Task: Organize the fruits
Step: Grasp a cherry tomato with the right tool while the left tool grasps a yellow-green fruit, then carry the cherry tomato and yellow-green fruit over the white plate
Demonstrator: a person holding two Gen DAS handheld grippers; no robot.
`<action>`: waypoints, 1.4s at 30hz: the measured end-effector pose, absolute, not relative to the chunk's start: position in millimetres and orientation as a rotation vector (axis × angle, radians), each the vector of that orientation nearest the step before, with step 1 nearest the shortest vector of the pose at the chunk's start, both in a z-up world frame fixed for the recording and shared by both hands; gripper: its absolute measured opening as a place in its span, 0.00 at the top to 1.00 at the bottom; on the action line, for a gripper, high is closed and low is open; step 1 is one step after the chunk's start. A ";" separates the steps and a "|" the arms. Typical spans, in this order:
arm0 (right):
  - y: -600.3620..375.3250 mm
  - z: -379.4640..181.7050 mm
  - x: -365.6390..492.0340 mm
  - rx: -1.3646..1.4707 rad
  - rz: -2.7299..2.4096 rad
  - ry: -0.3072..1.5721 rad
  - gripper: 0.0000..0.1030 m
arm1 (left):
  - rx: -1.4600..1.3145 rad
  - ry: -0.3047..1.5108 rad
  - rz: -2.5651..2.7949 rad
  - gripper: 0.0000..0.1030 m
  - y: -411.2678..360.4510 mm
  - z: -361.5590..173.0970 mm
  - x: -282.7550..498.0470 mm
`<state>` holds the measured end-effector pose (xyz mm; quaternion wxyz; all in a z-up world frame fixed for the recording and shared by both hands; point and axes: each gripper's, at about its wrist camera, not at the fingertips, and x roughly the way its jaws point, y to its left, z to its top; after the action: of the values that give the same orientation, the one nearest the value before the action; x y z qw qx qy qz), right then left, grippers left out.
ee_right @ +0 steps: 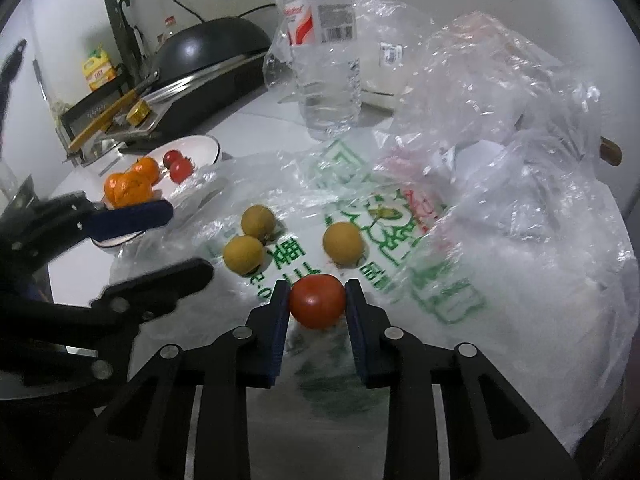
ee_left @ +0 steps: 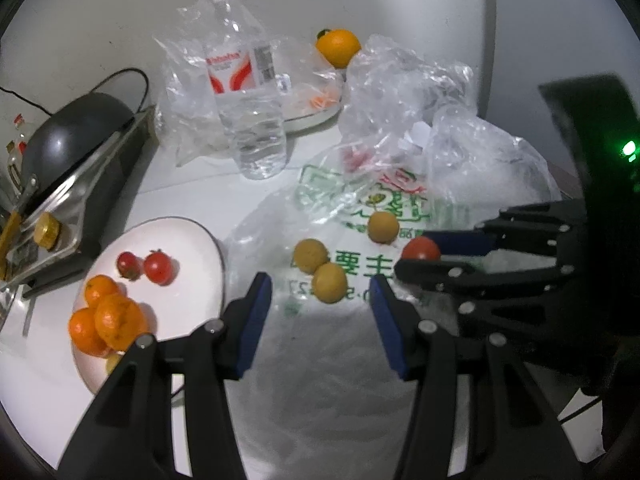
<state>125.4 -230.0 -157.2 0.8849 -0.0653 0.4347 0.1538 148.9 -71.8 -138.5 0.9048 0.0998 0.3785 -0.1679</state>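
My right gripper [ee_right: 317, 297] is shut on a red tomato [ee_right: 317, 306], low over a flat plastic bag with green print [ee_right: 400, 216]. From the left wrist view that same tomato [ee_left: 420, 249] shows between the right gripper's [ee_left: 416, 258] pads. Three yellow-brown round fruits [ee_left: 329, 282] [ee_left: 310, 255] [ee_left: 383, 227] lie on the bag. My left gripper [ee_left: 322, 316] is open and empty, just short of the nearest one. A white plate [ee_left: 200, 240] at the left holds several oranges [ee_left: 106, 318] and two small tomatoes [ee_left: 158, 267].
A water bottle [ee_left: 250, 92] stands behind the bag among crumpled clear bags [ee_left: 404, 80]. An orange [ee_left: 338, 47] sits on a far plate [ee_left: 316, 114]. A black wok [ee_left: 76, 128] on a stove borders the left. The left gripper [ee_right: 184, 240] hangs left of the fruits.
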 end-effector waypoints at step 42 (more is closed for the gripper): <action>-228.3 -140.6 117.9 -0.123 0.274 0.868 0.71 | 0.154 0.796 -0.414 0.75 -69.8 -139.2 155.9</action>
<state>117.9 -228.3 -140.6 0.8964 -0.0596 0.4187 0.1324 155.9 -69.8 -139.2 0.8982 0.0743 0.3844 -0.1997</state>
